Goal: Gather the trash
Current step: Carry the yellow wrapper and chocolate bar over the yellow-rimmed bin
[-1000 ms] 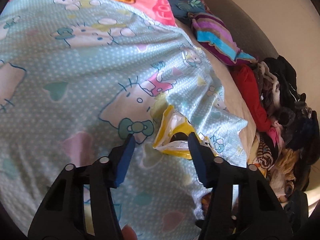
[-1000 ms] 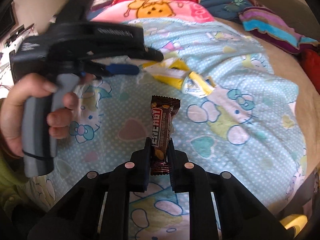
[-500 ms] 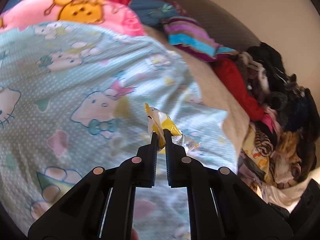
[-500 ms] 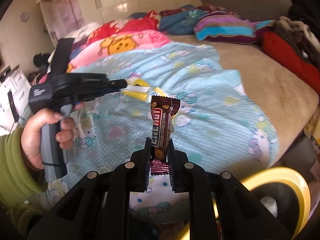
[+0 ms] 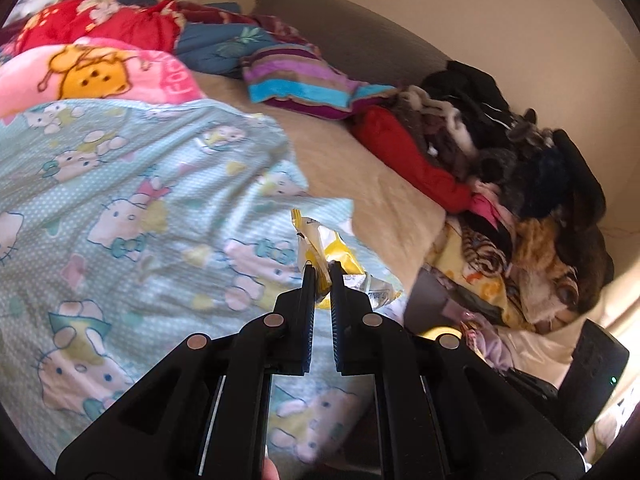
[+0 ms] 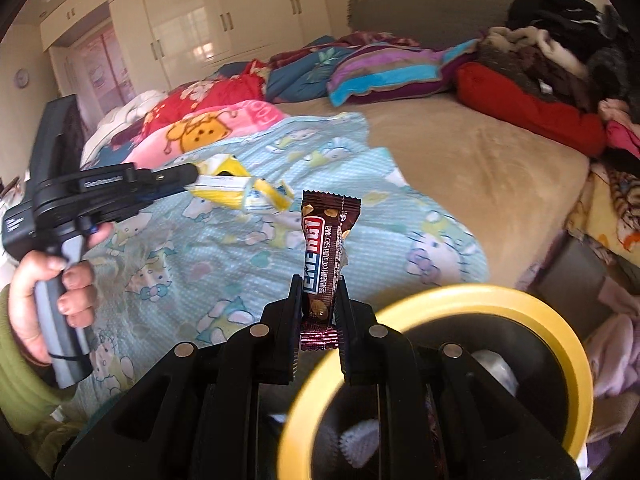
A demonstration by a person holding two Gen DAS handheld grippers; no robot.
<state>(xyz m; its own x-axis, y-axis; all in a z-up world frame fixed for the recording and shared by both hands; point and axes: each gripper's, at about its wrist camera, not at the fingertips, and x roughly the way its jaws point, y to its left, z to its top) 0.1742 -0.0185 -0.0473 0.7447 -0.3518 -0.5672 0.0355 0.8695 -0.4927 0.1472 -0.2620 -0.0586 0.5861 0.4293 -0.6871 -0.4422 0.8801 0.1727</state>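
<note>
My left gripper (image 5: 321, 268) is shut on a crumpled yellow and white wrapper (image 5: 320, 246), held up above the light blue cartoon-cat sheet (image 5: 132, 200). In the right wrist view that wrapper (image 6: 240, 192) hangs from the left gripper's (image 6: 195, 174) tips at the left, a hand around the handle. A brown candy bar wrapper (image 6: 326, 240) stands upright, with my right gripper (image 6: 319, 282) shut on its lower end. A round bin with a yellow rim (image 6: 472, 296) lies just below and to the right of it, white scraps inside.
A tan bed surface (image 6: 480, 168) carries folded blankets, a striped cushion (image 6: 384, 76) and a pile of dark and red clothes (image 5: 500, 152) at the right. White wardrobes (image 6: 192, 32) stand behind. A dark box (image 5: 592, 376) sits by the bed's corner.
My left gripper closed on the yellow wrapper and lifted it off the sheet. My right gripper carried the candy wrapper rightward and up, and the yellow-rimmed bin came into view below it.
</note>
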